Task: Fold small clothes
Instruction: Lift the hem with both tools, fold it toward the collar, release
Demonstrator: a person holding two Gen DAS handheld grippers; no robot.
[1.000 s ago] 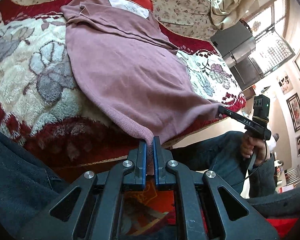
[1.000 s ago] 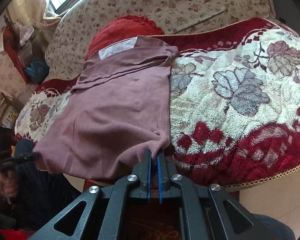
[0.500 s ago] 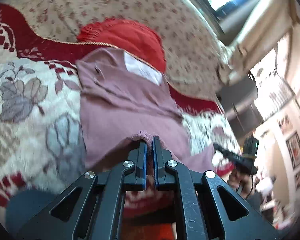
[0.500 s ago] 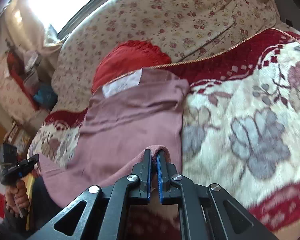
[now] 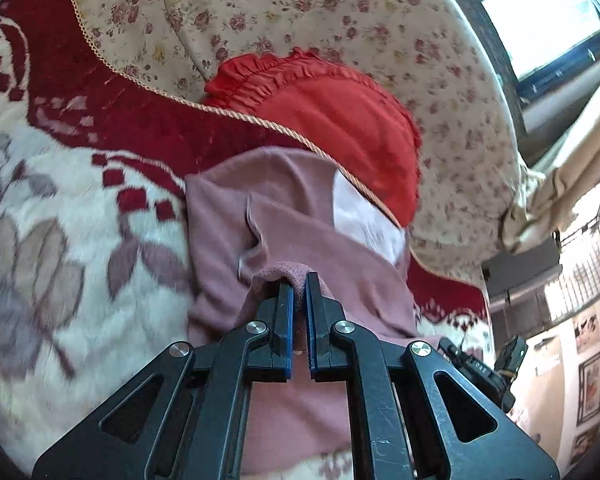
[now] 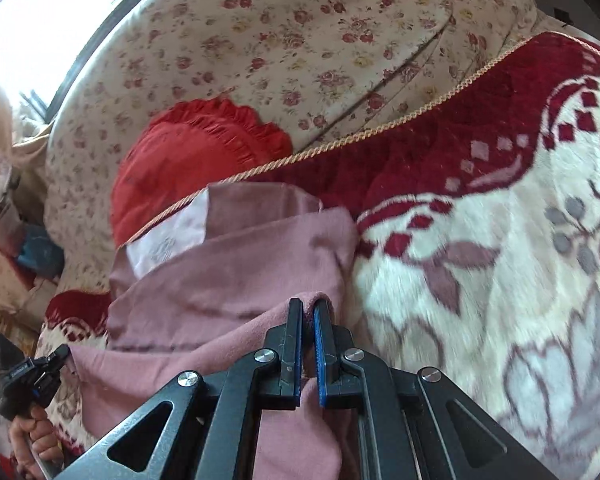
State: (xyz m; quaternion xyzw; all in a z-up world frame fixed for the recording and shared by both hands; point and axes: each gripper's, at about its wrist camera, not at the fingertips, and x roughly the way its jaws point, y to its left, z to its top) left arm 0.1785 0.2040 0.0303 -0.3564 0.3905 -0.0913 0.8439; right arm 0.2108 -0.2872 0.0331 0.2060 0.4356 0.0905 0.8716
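A mauve garment (image 5: 284, 232) with a white patch (image 5: 364, 220) near its far end lies on the red and white floral blanket (image 5: 60, 208). My left gripper (image 5: 299, 280) is shut on one corner of the garment's hem and holds it above the cloth's middle. My right gripper (image 6: 307, 306) is shut on the other hem corner of the garment (image 6: 236, 280), also lifted over it. The hem stretches between the two grippers; the cloth under it is hidden. The left gripper also shows in the right wrist view (image 6: 66, 354).
A red frilled cushion (image 5: 332, 120) lies just beyond the garment's far end, against a floral-print sofa back (image 5: 300, 20). The blanket (image 6: 500, 280) spreads wide to either side. A window (image 5: 540, 20) and a curtain (image 5: 560, 184) are behind.
Both grippers have carried the hem up from the blanket's near edge and forward over the garment, toward its far end with the white patch. The lower half now doubles over the upper.
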